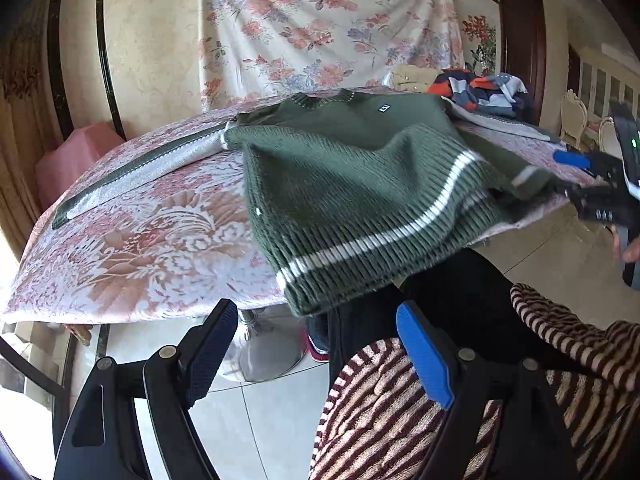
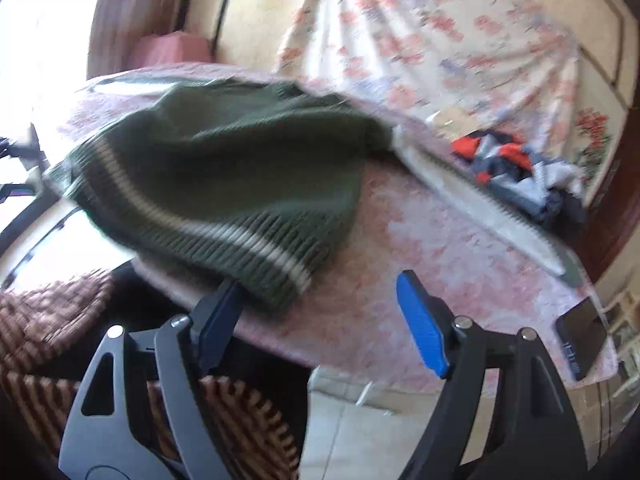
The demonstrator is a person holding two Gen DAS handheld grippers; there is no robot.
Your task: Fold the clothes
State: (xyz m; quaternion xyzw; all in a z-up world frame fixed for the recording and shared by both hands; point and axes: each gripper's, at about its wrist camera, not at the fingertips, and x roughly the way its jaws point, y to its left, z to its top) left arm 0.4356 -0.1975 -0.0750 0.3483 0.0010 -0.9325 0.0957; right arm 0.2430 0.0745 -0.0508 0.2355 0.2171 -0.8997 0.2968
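Note:
A dark green knitted sweater [image 1: 352,176] with a white stripe near its ribbed hem lies face up on the table [image 1: 140,240], hem hanging over the near edge. One grey sleeve [image 1: 152,168] stretches out to the left. My left gripper [image 1: 318,312] is open just below the hem's left corner, pads not touching it. My right gripper [image 2: 320,286] is open at the hem's other corner [image 2: 292,280], which lies between its fingers without being pressed. In the left wrist view the right gripper [image 1: 566,178] shows at the sweater's right edge. The other sleeve [image 2: 480,204] lies out to the right.
A pile of orange, grey and blue clothes [image 1: 480,92] sits at the table's far right. A dark phone [image 2: 582,340] lies near the right table edge. A person's striped garment [image 1: 400,420] is close under the grippers. A floral sheet [image 1: 320,20] hangs behind.

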